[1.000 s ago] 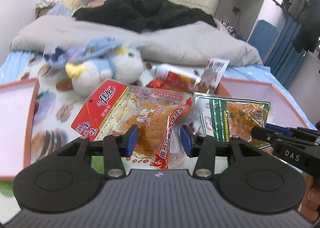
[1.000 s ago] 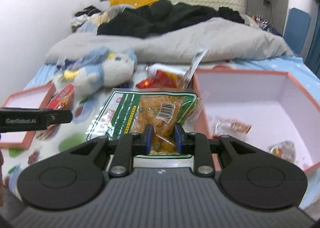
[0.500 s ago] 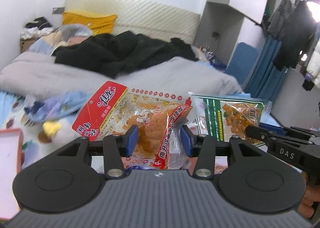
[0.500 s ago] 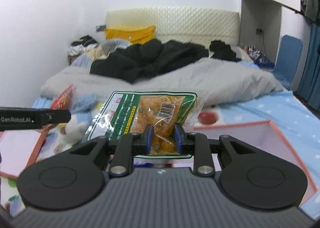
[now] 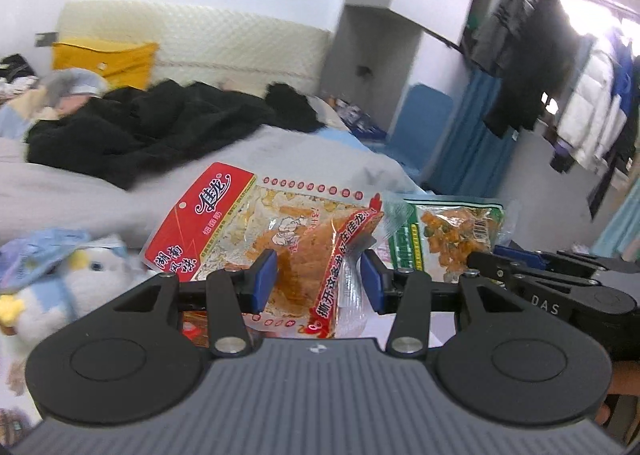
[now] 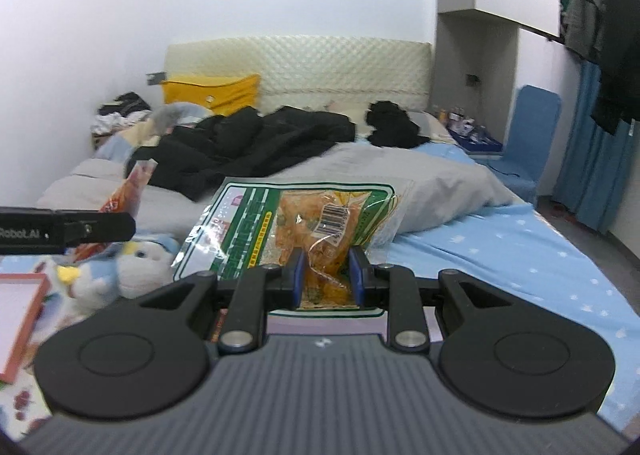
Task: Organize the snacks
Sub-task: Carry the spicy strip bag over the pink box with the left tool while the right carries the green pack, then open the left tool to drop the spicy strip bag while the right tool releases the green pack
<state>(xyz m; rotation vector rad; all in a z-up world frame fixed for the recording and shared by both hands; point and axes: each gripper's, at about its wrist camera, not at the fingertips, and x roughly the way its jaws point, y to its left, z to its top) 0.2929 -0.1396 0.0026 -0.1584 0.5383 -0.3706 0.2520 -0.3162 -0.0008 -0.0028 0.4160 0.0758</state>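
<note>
My left gripper [image 5: 318, 281] is shut on a red and clear snack bag [image 5: 256, 231] with orange strips inside, held up in the air above the bed. My right gripper [image 6: 327, 275] is shut on a green-edged snack bag [image 6: 304, 215] with orange pieces, also held up. The green bag also shows in the left wrist view [image 5: 448, 231], to the right of the red bag, with the right gripper's body [image 5: 560, 291] beside it. The left gripper's body [image 6: 60, 231] and the red bag's edge [image 6: 128, 187] show at the left of the right wrist view.
A blue and white plush toy [image 6: 120, 267] lies on the bed [image 6: 500, 247] below the bags. The corner of a pink-rimmed box [image 6: 24, 311] shows at the left. Black clothes [image 6: 248, 147] and a grey quilt [image 6: 440, 183] cover the far bed. A blue chair [image 6: 528, 143] stands at the right.
Both grippers have risen with their snack bags and tilted upward. The boxes and the snacks on the bed have dropped out of view below.
</note>
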